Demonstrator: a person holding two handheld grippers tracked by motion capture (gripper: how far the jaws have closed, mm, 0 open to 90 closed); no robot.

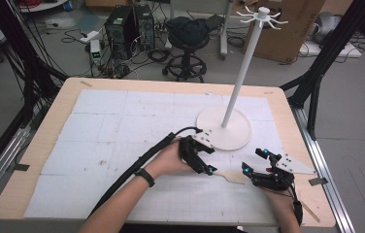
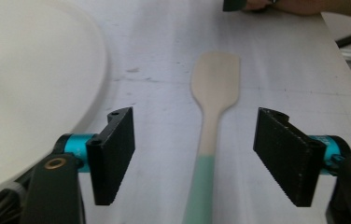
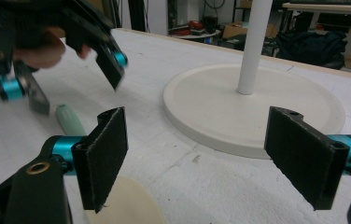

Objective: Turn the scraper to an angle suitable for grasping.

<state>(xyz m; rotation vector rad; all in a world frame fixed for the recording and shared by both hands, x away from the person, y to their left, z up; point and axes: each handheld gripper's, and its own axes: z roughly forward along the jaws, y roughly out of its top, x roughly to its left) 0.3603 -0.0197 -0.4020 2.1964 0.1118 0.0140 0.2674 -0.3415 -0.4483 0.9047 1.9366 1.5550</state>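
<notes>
Left gripper [image 2: 194, 158]: jaws spread wide, pads clear of everything. Wooden spatula [image 2: 211, 112] with mint-green handle lies flat on the table [image 1: 98, 126] between those jaws, untouched, blade pointing away. Right gripper [image 3: 197, 158]: jaws spread, nothing pinched, the spatula's blade just below its left jaw. White stand base [image 3: 257, 112] sits ahead of the right gripper, just beside the left one.

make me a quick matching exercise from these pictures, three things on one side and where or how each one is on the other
Things:
1. spatula
2. white stand
3. left tongs

Places or states:
a. upright on a round base at the far right of the table
b. flat on the mat, mint handle toward the left tongs
c. open, one jaw each side of the handle, not pressing it

Pairs: 1-b, 2-a, 3-c
</notes>
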